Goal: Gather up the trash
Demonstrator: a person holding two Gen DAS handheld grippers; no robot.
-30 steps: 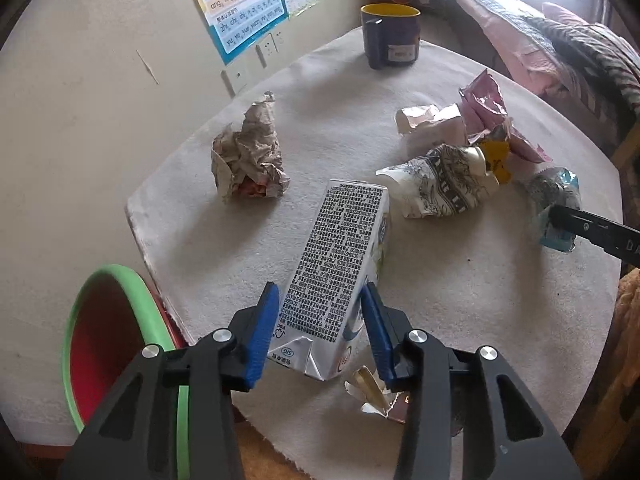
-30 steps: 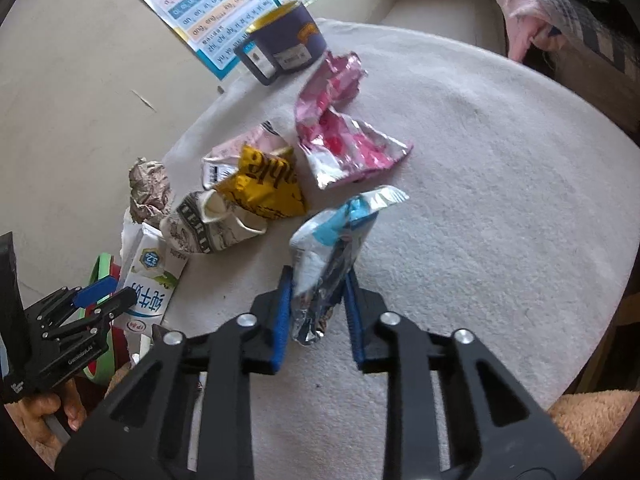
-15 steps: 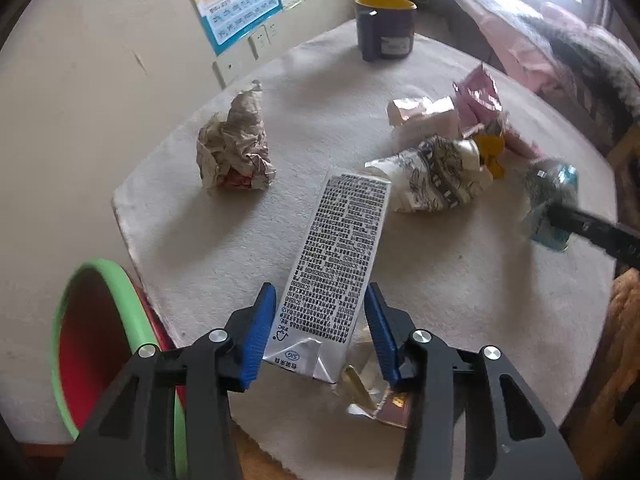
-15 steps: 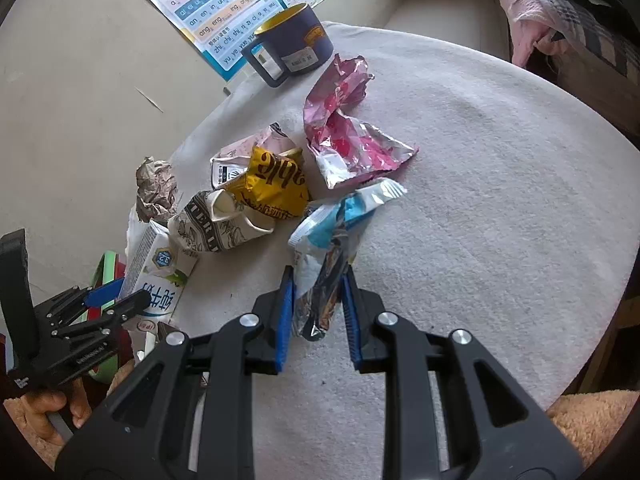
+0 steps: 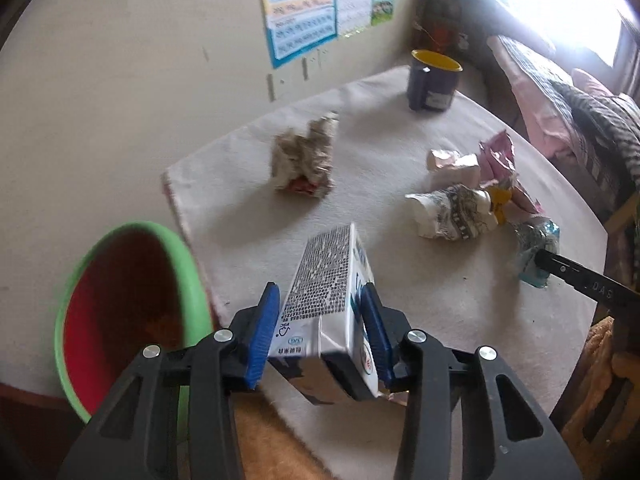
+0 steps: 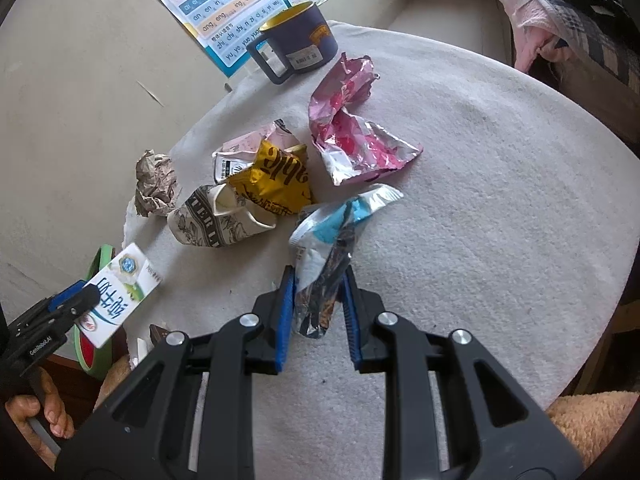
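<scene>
A white milk carton with black print hangs tilted above the table's near edge. My left gripper grips it low down, jaws closing, both blue pads against its sides. The right wrist view shows the same carton beside the green bin. My right gripper is shut on a crumpled blue-and-white wrapper resting on the table. A green bin with a red inside stands below the table's left edge.
On the round cloth-covered table lie a crumpled brown paper, a crushed paper cup, a yellow wrapper and a pink foil wrapper. A dark mug stands at the back. A hand holds the left gripper.
My left gripper has lifted the milk carton off the table, rolled it and carried it left toward the green bin. The right gripper and its wrapper have stayed put.
</scene>
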